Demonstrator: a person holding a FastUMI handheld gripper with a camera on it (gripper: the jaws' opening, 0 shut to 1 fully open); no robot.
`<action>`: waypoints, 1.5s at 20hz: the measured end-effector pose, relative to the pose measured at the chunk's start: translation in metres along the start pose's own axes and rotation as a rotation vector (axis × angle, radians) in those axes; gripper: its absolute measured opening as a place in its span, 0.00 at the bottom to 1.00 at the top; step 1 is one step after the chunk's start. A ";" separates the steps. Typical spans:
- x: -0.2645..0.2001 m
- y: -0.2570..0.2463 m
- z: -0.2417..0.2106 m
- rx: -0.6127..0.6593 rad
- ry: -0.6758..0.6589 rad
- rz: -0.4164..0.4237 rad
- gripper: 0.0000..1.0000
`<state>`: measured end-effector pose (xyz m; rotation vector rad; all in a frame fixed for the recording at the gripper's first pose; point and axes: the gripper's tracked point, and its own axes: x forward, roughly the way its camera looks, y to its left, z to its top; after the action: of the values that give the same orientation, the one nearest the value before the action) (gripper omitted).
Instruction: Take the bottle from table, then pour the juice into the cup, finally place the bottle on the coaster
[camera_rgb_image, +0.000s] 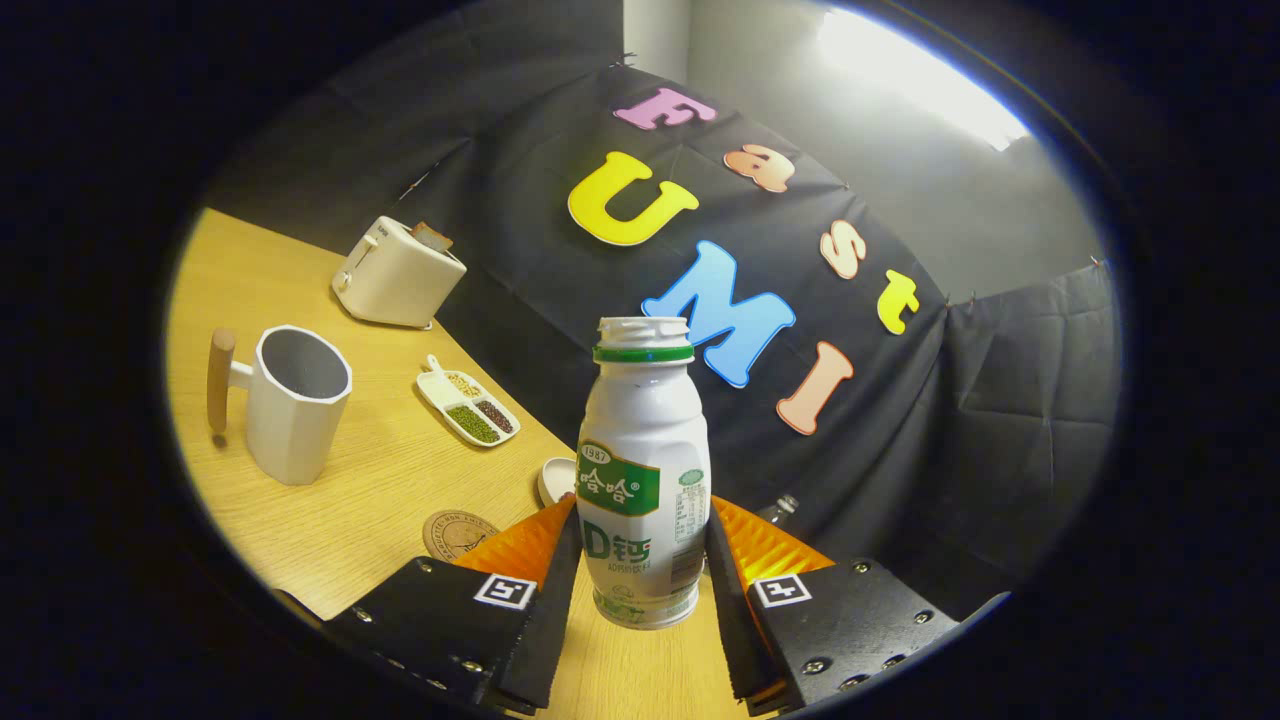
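Note:
A white plastic bottle (643, 470) with a green neck ring and a green label has its cap off. It is held clear above the wooden table (390, 490), and my gripper (642, 545) is shut on its lower body, one finger pressing each side. The view is tilted, so the table slopes. The cup (290, 400), a white faceted mug with a wooden handle, stands upright on the table well off to the left of the fingers. A round brown coaster (458, 533) lies flat on the table just beyond the left finger.
A white toaster (395, 272) stands at the back of the table near the cloth wall. A white divided dish (468, 407) with beans and grains lies between cup and bottle. A small white dish (556, 480) sits partly behind the bottle. The table edge runs along the cloth wall.

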<state>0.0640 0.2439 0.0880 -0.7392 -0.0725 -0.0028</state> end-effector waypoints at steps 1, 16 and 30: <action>0.001 0.002 0.005 -0.028 -0.007 0.000 0.64; -0.001 0.071 0.050 -0.376 -0.134 0.052 0.64; 0.000 0.083 0.050 -0.518 -0.163 0.034 0.64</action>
<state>0.0630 0.3386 0.0688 -1.2577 -0.2202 0.0734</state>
